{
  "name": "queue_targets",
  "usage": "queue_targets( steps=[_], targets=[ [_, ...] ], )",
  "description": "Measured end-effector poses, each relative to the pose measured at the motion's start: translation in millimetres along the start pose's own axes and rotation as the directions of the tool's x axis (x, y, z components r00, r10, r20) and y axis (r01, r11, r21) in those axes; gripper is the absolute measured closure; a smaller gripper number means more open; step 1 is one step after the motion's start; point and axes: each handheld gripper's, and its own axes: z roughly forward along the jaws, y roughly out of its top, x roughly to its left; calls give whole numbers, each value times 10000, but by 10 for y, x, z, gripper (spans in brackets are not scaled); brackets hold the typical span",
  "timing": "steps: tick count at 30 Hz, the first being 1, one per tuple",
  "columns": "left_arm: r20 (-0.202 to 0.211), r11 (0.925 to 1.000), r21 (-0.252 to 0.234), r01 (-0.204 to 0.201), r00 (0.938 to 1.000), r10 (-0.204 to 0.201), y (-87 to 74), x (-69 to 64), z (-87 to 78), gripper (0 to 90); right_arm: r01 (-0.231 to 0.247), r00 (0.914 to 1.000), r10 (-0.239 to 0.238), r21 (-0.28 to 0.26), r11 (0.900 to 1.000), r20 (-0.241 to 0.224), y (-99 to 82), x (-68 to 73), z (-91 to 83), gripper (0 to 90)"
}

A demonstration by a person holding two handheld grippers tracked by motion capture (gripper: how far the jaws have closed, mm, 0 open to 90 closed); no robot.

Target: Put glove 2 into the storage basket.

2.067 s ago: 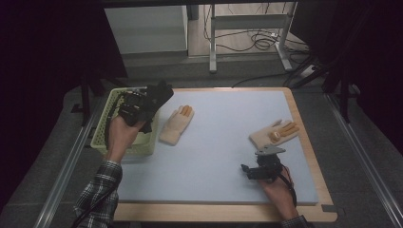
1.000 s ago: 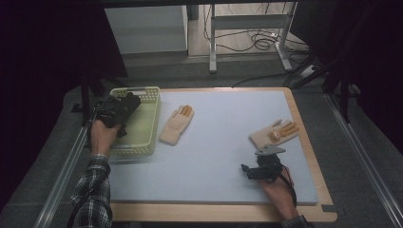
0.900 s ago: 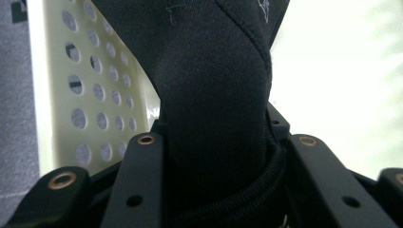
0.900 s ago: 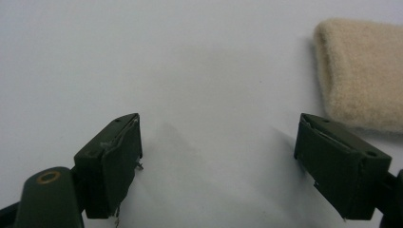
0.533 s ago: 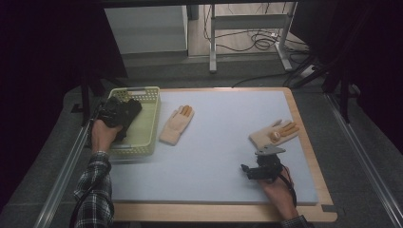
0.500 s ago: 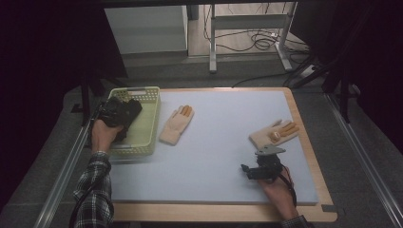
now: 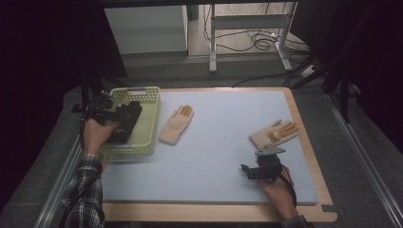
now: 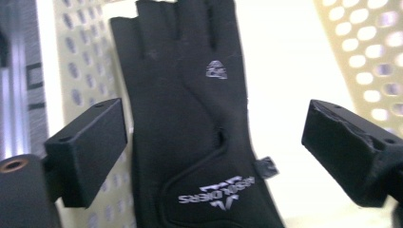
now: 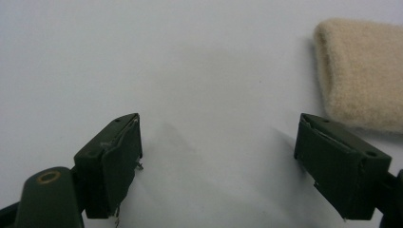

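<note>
Black glove (image 8: pixel 190 118) lies in the basket (image 8: pixel 361 61), fingertips cut off, between the left gripper's (image 8: pixel 214 156) just-opened jaws.

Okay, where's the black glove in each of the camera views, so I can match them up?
High view: black glove at left, in the yellow-green basket, under the left gripper.
Left gripper view: glove centre, between the open jaws.
Right gripper view: not in it.
Shared landmark: the basket's perforated wall.

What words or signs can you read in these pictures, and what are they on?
"MISSOLDIERS", as best it reads, upside down and a bit blurred: white print with a zigzag logo on the black glove in the basket.
Small white emblem higher on that glove: too blurred to read.
The beige gloves show no print.
</note>
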Motion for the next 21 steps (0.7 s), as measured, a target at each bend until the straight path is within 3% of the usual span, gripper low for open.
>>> queue_targets(
  steps=[7, 9, 11, 13, 14, 16, 17, 18, 21],
  targets=[
    [676, 9975, -661, -231, 9973, 276, -127, -58, -83, 43, -1, 10000, 1, -3, 10000, 1, 0, 0, 0, 158],
    [997, 9937, -1027, -459, 9934, 562, -184, -108, -142, 42, 1, 10000, -1, -3, 10000, 4, 0, 1, 0, 158],
    [1042, 9918, -1151, -561, 9922, 682, -200, -132, -162, 38, -1, 10000, 1, -1, 10000, 4, 0, 0, 0, 158],
    [1121, 9842, -1475, -983, 9870, 1154, -250, -224, -212, 34, -1, 10000, 1, -1, 10000, 5, 0, 1, 0, 157],
    [1121, 9842, -1475, -983, 9870, 1154, -250, -224, -212, 32, -1, 10000, 1, -1, 10000, 5, 0, 1, 0, 157],
    [1014, 9769, -1510, -1509, 9807, 1672, -283, -311, -238, 27, 2, 10000, -2, -3, 10000, 8, 0, 1, 0, 158],
    [1014, 9769, -1510, -1509, 9807, 1672, -283, -311, -238, 25, 2, 10000, -2, -3, 10000, 8, 0, 1, 0, 158],
    [979, 9721, -1543, -1766, 9763, 1929, -308, -375, -256, 23, 14, 10000, -14, 16, 10000, 13, 0, 1, -1, 157],
    [1060, 9669, -1647, -1947, 9711, 2136, -338, -436, -278, 18, 10, 10000, -10, 20, 10000, 9, 0, 1, -2, 157]
  ],
)
